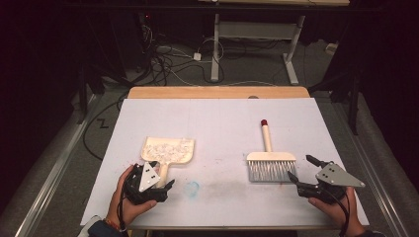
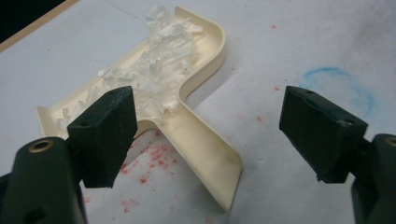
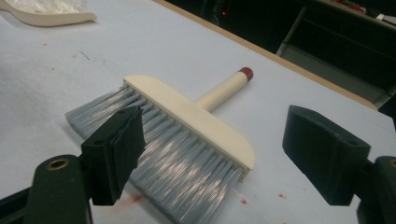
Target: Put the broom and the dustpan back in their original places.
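A: Left tongs (image 1: 157, 183) gape over the dustpan (image 2: 154, 93) handle; the pan is full of white scraps, flat on the surface (image 1: 222, 123).
B: Right tongs (image 1: 302, 173) wide too, beside the brush (image 3: 187, 140), apparently ready to grab.

Cream dustpan (image 1: 168, 151) lay flat at table's left, holding white shreds (image 1: 167, 146). Cream brush (image 1: 270, 160), grey bristles, red-tipped handle, lay flat at right.

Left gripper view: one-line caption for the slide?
Open left gripper poised over the handle of a cream dustpan holding white shreds on a white table.
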`<state>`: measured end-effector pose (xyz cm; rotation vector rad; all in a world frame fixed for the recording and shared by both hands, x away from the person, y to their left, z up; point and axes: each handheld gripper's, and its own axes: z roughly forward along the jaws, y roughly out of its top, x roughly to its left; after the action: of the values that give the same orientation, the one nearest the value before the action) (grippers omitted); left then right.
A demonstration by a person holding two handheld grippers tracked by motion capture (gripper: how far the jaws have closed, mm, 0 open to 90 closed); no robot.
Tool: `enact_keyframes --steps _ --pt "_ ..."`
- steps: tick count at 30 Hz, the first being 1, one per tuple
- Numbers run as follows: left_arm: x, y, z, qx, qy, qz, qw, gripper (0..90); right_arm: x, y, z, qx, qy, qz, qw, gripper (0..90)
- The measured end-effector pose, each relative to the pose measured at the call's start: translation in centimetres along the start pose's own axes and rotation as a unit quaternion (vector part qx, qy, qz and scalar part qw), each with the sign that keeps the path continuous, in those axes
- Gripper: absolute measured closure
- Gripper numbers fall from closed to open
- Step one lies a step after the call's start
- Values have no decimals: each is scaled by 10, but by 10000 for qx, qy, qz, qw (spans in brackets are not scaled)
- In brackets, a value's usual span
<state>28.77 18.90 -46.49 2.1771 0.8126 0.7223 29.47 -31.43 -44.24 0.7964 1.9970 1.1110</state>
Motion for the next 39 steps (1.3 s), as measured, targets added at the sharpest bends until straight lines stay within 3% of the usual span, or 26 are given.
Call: enact_keyframes --steps 13,25,29,39 --pt "-2 -2 -2 80 -28 62 9999 180 4 6 -5 -134 -51 -56 9999 216" --pt "-3 -2 1 126 -29 69 9999 180 4 5 -4 -94 -16 -87 9999 217" --pt "-3 -1 1 145 -40 85 9998 180 5 5 -3 -6 -77 -209 9998 218" --pt "-2 0 3 139 -50 61 9999 180 1 5 -4 -19 -233 -130 9996 219"
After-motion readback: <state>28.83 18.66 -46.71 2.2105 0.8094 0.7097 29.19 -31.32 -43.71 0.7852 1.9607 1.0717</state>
